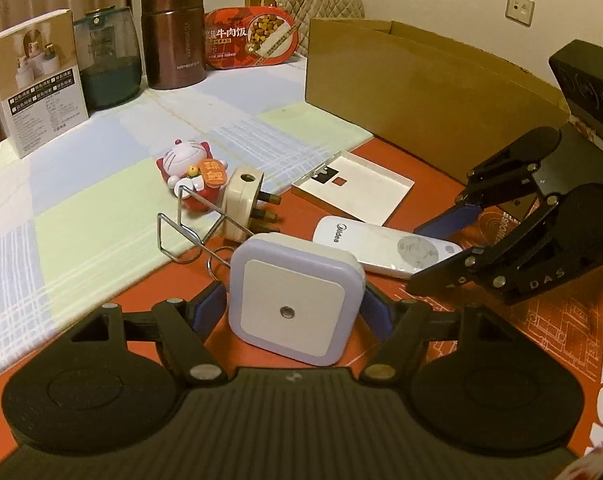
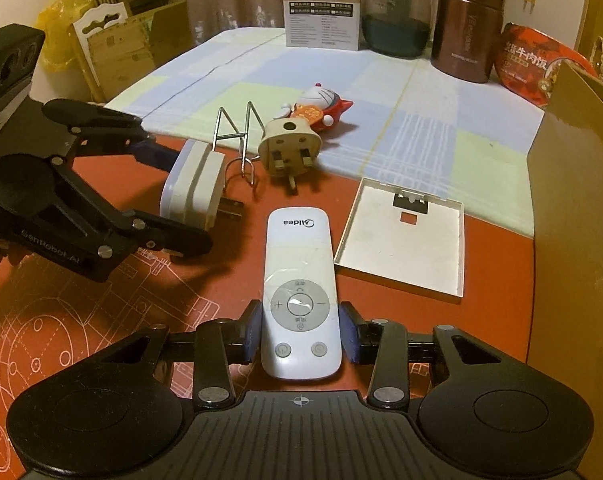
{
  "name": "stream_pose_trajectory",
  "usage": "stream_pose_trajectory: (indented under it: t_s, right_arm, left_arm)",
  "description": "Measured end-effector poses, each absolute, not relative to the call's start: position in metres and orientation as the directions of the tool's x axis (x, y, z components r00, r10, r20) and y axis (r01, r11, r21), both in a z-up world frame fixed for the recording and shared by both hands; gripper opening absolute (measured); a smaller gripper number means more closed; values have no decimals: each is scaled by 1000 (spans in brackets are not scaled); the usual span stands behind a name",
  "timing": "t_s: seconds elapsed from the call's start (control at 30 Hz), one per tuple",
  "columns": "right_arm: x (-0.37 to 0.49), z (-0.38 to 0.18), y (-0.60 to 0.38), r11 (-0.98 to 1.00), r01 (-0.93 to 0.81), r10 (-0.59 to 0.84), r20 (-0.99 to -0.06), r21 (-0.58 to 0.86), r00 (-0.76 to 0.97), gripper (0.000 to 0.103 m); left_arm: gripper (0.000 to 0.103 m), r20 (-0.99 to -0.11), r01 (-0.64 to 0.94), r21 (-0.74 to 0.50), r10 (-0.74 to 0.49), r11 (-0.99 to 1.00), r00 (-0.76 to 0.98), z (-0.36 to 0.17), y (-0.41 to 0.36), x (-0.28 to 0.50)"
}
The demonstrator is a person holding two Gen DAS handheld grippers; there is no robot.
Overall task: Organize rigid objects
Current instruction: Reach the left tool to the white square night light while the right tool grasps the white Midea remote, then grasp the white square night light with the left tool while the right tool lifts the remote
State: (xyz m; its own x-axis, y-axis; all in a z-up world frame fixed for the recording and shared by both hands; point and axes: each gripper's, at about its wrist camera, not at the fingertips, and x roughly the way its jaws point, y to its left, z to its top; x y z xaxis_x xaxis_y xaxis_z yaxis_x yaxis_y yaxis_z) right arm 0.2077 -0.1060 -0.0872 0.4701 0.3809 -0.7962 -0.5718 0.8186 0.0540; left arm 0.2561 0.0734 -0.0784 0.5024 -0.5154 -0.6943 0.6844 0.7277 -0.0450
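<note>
My left gripper [image 1: 295,306] is shut on a white square night light [image 1: 293,300], its blue pads pressed on both sides; the light also shows in the right wrist view [image 2: 193,188]. My right gripper [image 2: 299,334] is shut on the near end of a white Midea remote [image 2: 299,292], which lies on the red mat [image 2: 101,320]. Ahead lie a cream three-pin plug [image 1: 243,204], a bent wire stand [image 1: 193,224], a red and white cat figurine [image 1: 189,174] and a flat white tray lid [image 1: 353,186].
A large cardboard box [image 1: 421,92] stands at the right. At the table's back stand a printed carton [image 1: 37,84], a green glass jar [image 1: 107,60], a brown flask [image 1: 173,36] and a red food bowl [image 1: 249,36]. A checked cloth [image 1: 81,200] covers the table.
</note>
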Motion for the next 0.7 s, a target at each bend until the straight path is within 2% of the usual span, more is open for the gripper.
stream_pose_trajectory:
  t_s: [0.13,0.27,0.47,0.57,0.7]
  right_arm:
    - [205,-86,-106,834,-548,375,-797,66,474,37]
    - [198,-84,-109,844,-531,365,-801,70,475,37]
    - [180,-79,-123,859,-506,357,-795,73,491,37]
    - [169,-84,-129,862,-501,362,-789,80,497,38]
    - [164,-88,-125,839,-544,360,-772,21,525,39]
  left_arm:
    - [62,-718,644,-26,-462,765,520,-76,67,248]
    - [62,-731,590,1,-403,807,551,-74,59,235]
    - [62,-760,470,-21,-320,882,566,-69,41,212]
    - [62,-761,407,-30,-285,913,583,-68,38,201]
    - [62,-740,349,-42,-264,936,619,-69,43,194]
